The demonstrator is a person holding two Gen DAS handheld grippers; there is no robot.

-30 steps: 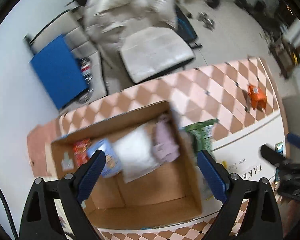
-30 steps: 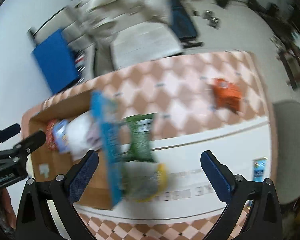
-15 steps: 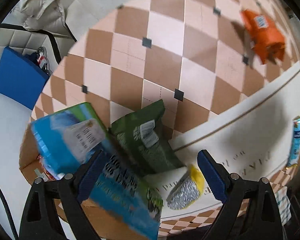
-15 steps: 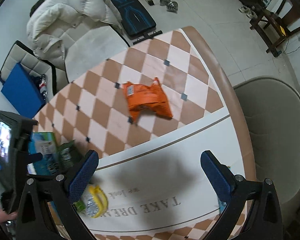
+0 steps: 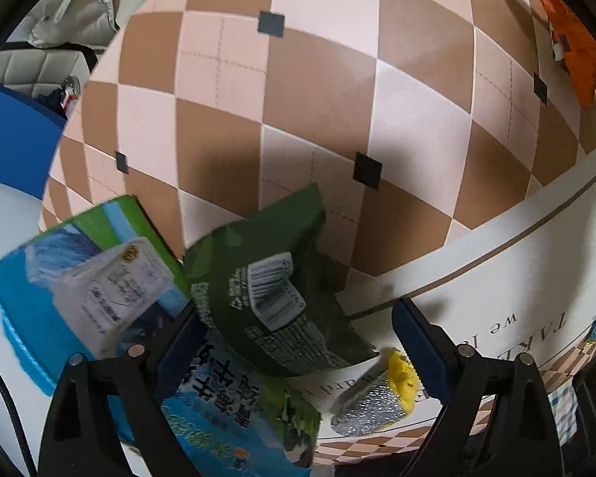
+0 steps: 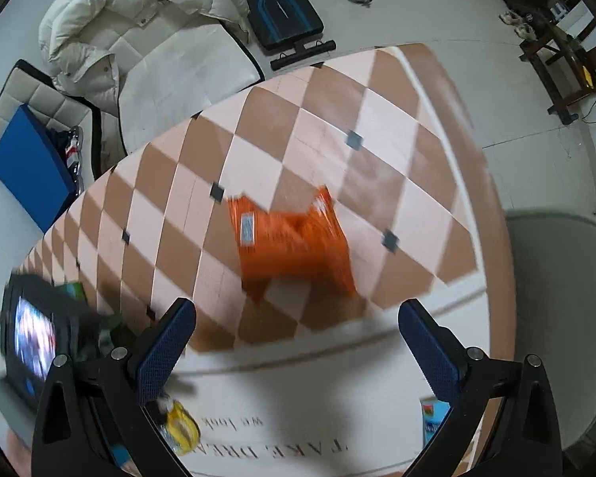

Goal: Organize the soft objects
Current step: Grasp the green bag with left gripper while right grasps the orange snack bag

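Note:
In the left wrist view my left gripper (image 5: 298,342) is open, low over a green snack bag (image 5: 270,290) that lies between its fingers. A blue tissue pack (image 5: 79,294) lies at its left, overlapping the left finger. A silver and yellow pouch (image 5: 377,397) lies by the right finger. In the right wrist view my right gripper (image 6: 298,338) is open and empty, just short of an orange snack bag (image 6: 294,246) on the checkered table (image 6: 202,214). The orange bag also shows at the far right of the left wrist view (image 5: 576,43).
A small blue packet (image 6: 433,417) lies by my right gripper's right finger. The left gripper's body (image 6: 31,338) shows at the left of the right wrist view. A chair with a white jacket (image 6: 123,12) and a blue board (image 6: 31,167) stand beyond the table. A grey chair (image 6: 560,286) is at the right.
Both grippers have left the cardboard box and moved down towards the table. The left closed in on the green bag, the right on the orange bag. Both stayed open.

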